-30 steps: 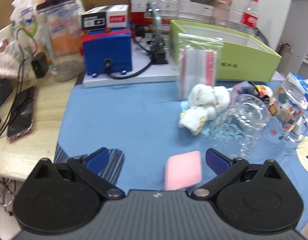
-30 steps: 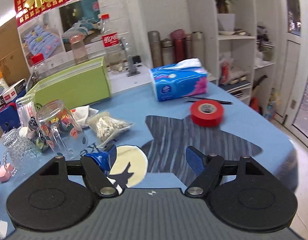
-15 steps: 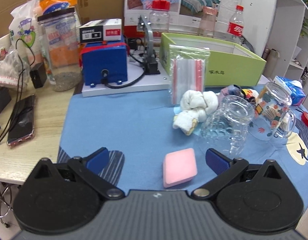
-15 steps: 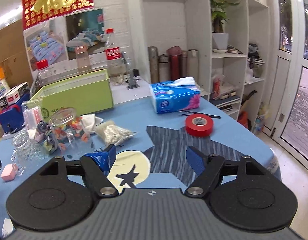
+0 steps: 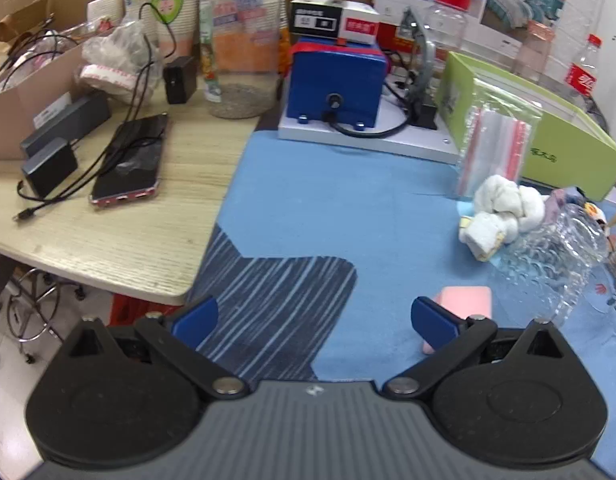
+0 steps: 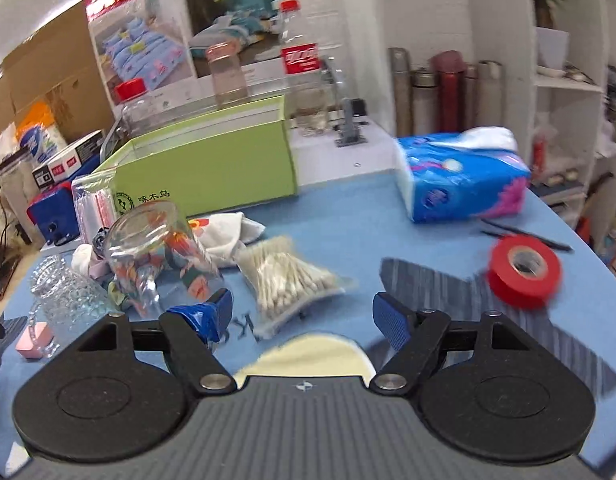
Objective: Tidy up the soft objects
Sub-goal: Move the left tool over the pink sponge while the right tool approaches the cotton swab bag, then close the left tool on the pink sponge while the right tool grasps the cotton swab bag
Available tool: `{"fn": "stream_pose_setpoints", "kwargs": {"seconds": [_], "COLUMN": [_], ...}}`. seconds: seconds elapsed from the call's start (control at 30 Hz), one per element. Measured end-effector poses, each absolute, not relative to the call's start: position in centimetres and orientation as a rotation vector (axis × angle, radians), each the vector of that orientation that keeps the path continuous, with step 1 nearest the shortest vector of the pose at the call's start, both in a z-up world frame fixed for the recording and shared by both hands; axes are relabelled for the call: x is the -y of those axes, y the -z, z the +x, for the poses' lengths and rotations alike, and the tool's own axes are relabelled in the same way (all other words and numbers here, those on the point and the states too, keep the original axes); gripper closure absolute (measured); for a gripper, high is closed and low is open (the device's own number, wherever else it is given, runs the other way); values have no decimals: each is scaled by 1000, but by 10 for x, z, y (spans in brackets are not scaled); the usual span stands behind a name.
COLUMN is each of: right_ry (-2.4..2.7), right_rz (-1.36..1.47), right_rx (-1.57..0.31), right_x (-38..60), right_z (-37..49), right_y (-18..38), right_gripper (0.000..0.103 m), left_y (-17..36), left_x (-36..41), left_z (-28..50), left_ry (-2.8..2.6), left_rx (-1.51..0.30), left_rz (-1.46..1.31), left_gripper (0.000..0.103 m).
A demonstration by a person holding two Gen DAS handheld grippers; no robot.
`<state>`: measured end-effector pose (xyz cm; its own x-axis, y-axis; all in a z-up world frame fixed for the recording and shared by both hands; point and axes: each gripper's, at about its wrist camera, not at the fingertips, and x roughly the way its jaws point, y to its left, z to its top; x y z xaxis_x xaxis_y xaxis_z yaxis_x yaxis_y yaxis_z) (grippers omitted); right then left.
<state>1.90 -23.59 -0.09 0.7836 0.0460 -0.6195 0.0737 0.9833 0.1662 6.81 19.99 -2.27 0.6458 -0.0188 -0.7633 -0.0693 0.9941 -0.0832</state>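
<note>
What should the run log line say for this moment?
left gripper: open, empty | right gripper: open, empty | pink sponge: on blue cloth, beside left gripper's right finger

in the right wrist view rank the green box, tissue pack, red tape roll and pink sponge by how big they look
1. green box
2. tissue pack
3. red tape roll
4. pink sponge, partly hidden behind a glass

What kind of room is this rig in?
Probably a lived-in workroom or home office, not a lab: a table with a blue cloth and mixed clutter, a phone with chargers on a desk, and shelves holding flasks and a plant.
</note>
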Motion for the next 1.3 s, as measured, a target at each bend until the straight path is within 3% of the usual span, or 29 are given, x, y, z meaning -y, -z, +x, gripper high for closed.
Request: {"fn": "stream_pose_setpoints", "kwargs": {"seconds": [0.33,0.5,0.9,1.3], "right_ry": [-189,-62,-84,-58], "right_rz": [-103,36,-11,-10], "right_rx": [-833,-809,-732,-695], "right_x": [235,262,252,247], "right_z": [103,110,97,98], "right_y": [35,41,50,54], "right_gripper": [39,38,31,27], "left_y": [15,15,35,51], "left_x": [-177,-151,-103,-103], "left_z": [84,90,86,93], "left_ry": [-75,17,196,327], "left_rx": [-888,-888,-916,-903], "left_rz": [-29,37,243,196], "left_gripper": [0,1,0,1]}}
